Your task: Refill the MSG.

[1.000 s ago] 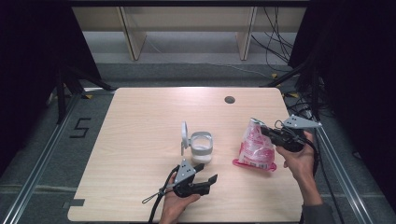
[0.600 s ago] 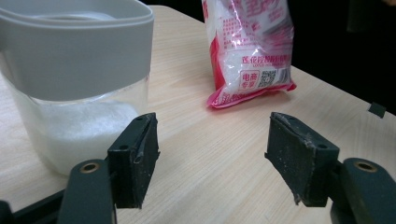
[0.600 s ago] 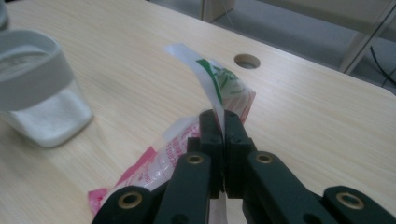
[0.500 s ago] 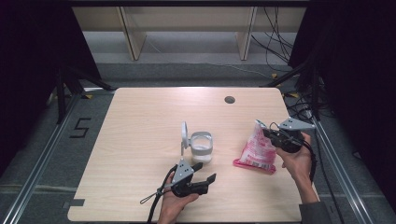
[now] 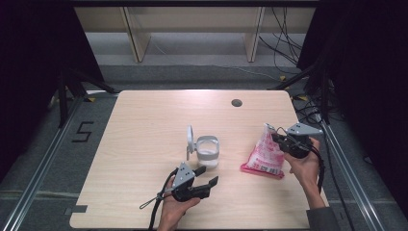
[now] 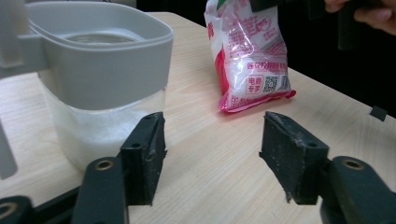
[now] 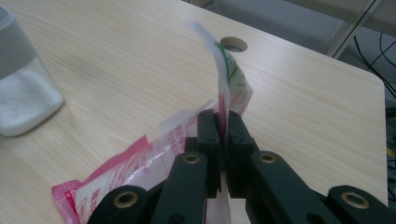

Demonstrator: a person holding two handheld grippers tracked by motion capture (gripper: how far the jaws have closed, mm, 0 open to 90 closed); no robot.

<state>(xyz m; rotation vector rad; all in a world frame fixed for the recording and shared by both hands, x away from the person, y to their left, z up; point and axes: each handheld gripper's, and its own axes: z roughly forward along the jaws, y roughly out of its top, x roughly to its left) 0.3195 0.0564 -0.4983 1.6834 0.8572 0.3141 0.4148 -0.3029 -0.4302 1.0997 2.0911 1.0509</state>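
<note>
Overhead, your right gripper (image 5: 279,138) sits at the right edge of the wooden table (image 5: 144,144), its jaws pressed together on the upper edge of the pink-and-white bag (image 5: 263,156). The bag's top is lifted while its lower end rests on the table, so it stands tilted. In the right gripper view, the two black jaws of that gripper (image 7: 222,135) pinch a thin fold of the bag (image 7: 140,172), and the bag's torn top (image 7: 224,70) rises above them, blurred at its tip. Beyond it lies a round hole (image 7: 233,44) in the tabletop.

Your left gripper (image 5: 209,183) is at the near edge of the table, just in front of the container (image 5: 207,150), its jaws apart and holding nothing. In the left gripper view, the jaws of that gripper (image 6: 212,158) stand wide, the left one just beside the container (image 6: 98,93), which has a grey rim, clear walls and white granular contents. Its hinged lid (image 5: 189,139) stands upright at its left side. The bag (image 6: 247,56) rests well apart from the container, to its right.
</note>
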